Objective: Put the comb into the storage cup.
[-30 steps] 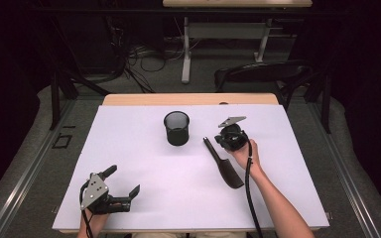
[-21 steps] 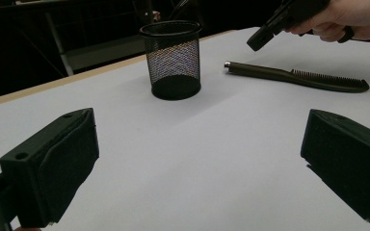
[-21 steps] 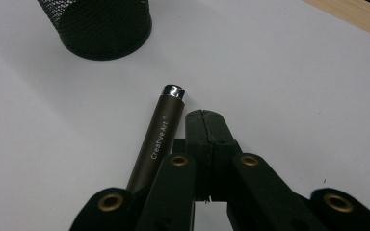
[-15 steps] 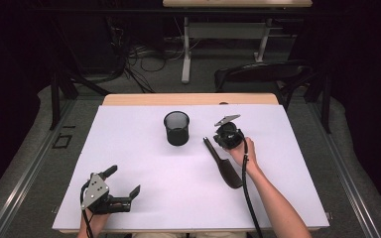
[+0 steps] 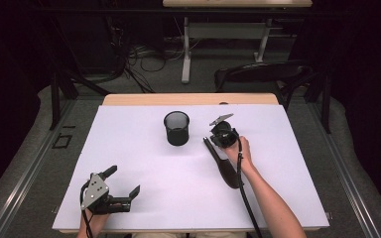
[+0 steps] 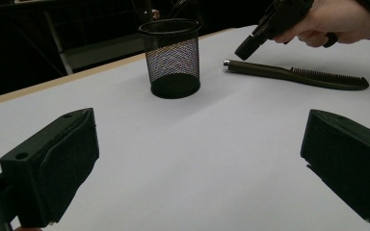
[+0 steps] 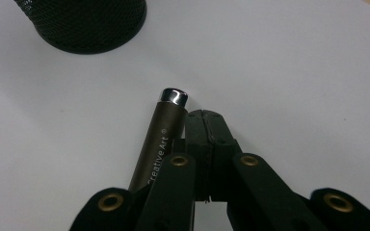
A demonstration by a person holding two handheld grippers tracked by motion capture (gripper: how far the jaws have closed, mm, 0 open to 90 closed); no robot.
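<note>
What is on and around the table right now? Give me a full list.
cup: one, black mesh, upright, empty as far as visible, centre of table toward the far edge.
comb: one, dark with a silver-capped handle, lying flat just right of the cup, handle end toward the cup.
sheet: one, white, covering the table top.
table: one, wooden edge showing at the far side.
chair: one, black, behind the table on the right.
cables: several, dark, on the floor behind the table.
left claw: one, black, jaws open, near left edge of the sheet, nothing between them.
right claw: one, black, jaws shut, tip beside the comb's handle end, holding nothing.
</note>
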